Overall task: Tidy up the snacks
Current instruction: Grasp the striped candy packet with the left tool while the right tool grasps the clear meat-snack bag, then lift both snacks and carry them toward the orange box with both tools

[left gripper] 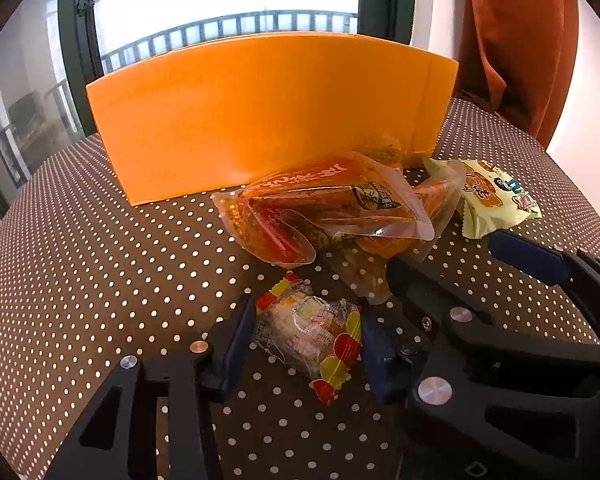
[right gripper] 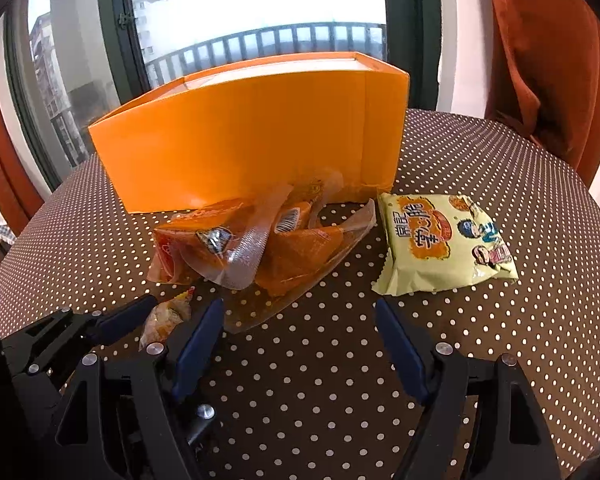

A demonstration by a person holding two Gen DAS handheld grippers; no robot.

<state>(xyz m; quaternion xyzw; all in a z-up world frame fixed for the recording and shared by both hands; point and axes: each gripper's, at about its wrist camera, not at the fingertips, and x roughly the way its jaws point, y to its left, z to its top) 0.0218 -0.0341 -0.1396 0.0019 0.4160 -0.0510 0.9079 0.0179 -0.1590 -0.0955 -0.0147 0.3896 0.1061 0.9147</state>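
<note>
Left gripper (left gripper: 306, 344): its two blue pads stood on either side of a small clear-wrapped candy (left gripper: 310, 334) and appeared to touch the wrapper's two ends; judged closed on the candy, with the table still beneath it.

Candy's lie: it lay across the gap, its long axis running roughly from pad to pad, the twisted red-and-yellow ends pointing up-left and down-right in the left wrist view.

Right gripper (right gripper: 300, 344): jaws wide apart, nothing between them but bare dotted tablecloth (right gripper: 308, 400); it hung just beside the left gripper, touching no snack.

Nearer hand: the left was already at the candy; the right was nearer the pale green snack packet (right gripper: 446, 244), which lay ahead of it and off to its right, flat on the cloth, its long axis roughly crosswise to the fingers.

Middle ground: a loose heap of clear pouches with orange contents (right gripper: 260, 248) sat just beyond both grippers, overlapping one another, one pouch edge reaching toward the candy.

Far side: the orange box (right gripper: 252, 136) stood upright behind the heap, its open top facing up, near the window.

Coming move, as judged: the candy would have to be lifted clear and carried forward over the heap to the box.
</note>
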